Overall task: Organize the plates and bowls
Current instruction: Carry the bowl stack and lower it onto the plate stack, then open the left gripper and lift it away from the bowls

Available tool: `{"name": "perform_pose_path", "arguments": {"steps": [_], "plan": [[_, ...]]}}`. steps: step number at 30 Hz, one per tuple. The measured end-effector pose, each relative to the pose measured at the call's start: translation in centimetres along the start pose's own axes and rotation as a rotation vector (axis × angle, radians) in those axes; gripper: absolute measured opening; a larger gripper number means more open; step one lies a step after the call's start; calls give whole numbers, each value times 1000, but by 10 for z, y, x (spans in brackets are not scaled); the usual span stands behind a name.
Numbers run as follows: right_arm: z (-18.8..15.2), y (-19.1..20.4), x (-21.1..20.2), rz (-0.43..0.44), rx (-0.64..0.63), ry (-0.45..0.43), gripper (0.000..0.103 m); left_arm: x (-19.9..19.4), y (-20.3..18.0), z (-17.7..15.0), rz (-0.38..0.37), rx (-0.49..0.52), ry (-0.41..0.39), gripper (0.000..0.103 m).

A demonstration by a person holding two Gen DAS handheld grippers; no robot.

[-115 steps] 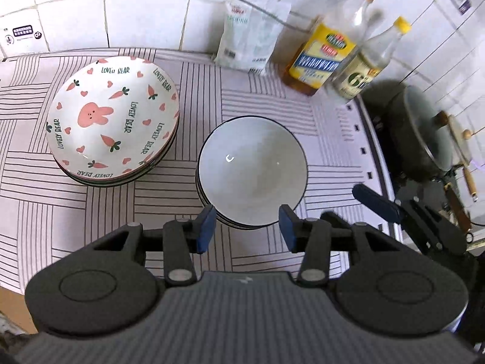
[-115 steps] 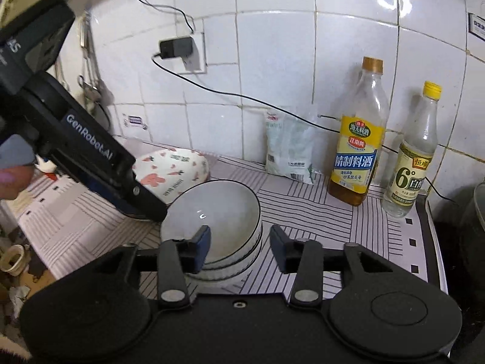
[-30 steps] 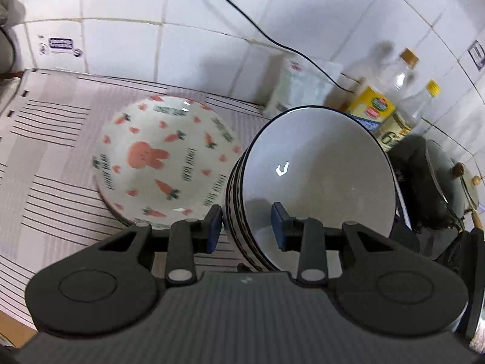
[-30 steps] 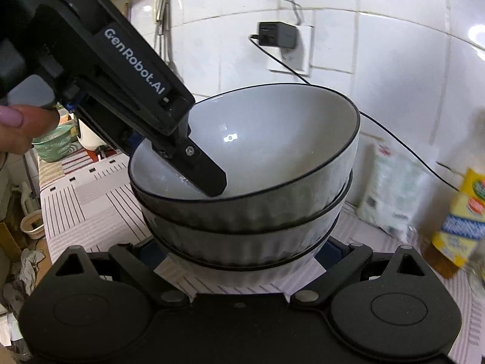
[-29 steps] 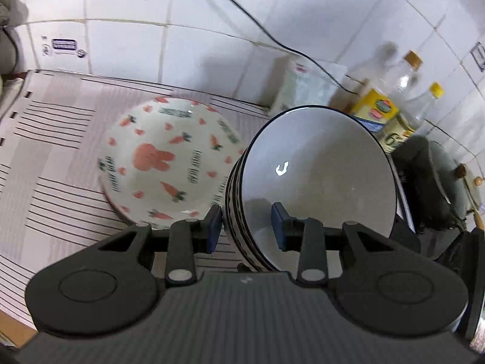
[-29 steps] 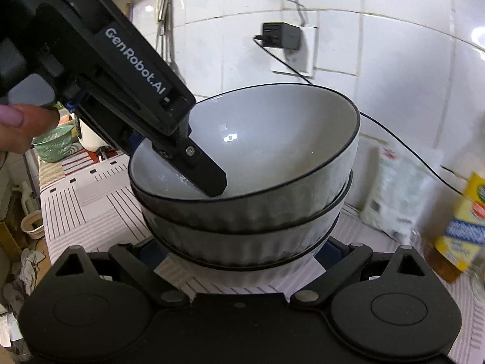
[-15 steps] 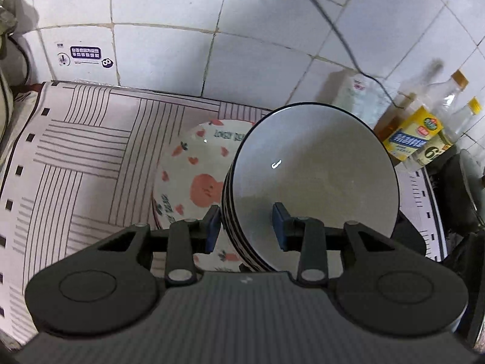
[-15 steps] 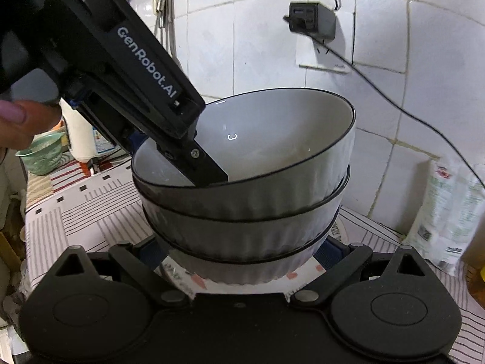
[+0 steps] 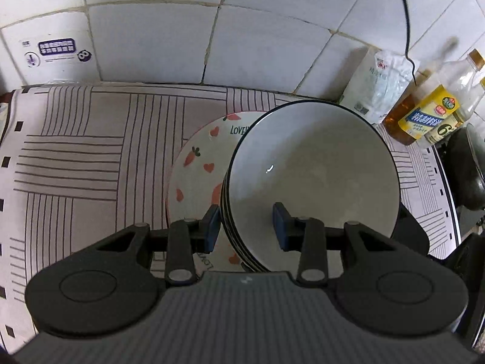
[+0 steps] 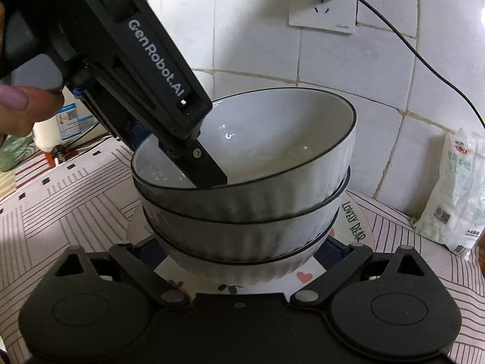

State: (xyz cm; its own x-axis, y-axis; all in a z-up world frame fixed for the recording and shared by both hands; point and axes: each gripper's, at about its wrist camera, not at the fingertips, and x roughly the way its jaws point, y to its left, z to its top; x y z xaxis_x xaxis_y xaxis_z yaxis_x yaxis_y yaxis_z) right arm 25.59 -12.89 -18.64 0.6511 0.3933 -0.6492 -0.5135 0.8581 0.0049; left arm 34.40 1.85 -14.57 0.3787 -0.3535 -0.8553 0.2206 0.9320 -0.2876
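A stack of three white ribbed bowls with black rims hangs above the carrot-and-rabbit patterned plates. My left gripper is shut on the stack's near rim, one finger inside the top bowl, one outside. My right gripper grips the lowest bowl from both sides near its base; its fingertips are mostly hidden under the bowl. The left gripper's body also shows in the right wrist view.
The counter has a striped mat. A white bag, two bottles and a dark pot stand at the right by the tiled wall. A cable hangs from a socket.
Both grippers have carried the bowl stack left and over the patterned plates, which it now covers more. The grips are unchanged.
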Motion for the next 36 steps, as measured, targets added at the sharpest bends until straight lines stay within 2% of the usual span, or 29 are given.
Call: {"name": "perform_pose_path", "arguments": {"steps": [10,15,19,21,25,28,31,36], "plan": [[-3,0,6,-15,14,37,100,10,0,1,-17,38,14,36],[-2,-6,7,-3,42,44,100,10,2,-1,-8,0,11,36],[2,-5,3,-23,47,85,99,9,6,5,-12,-64,59,41],[4,-2,-5,-38,25,97,99,1,5,7,14,-61,31,44],[5,1,-38,-33,7,82,100,-27,-3,5,73,-20,-54,58],[6,4,-72,-15,13,28,100,-49,-7,-5,55,-40,-91,64],[4,1,-99,15,60,0,100,-71,-15,-24,71,-49,-131,66],[6,-7,-123,33,109,29,100,-98,-35,-46,132,-42,-180,70]]}}
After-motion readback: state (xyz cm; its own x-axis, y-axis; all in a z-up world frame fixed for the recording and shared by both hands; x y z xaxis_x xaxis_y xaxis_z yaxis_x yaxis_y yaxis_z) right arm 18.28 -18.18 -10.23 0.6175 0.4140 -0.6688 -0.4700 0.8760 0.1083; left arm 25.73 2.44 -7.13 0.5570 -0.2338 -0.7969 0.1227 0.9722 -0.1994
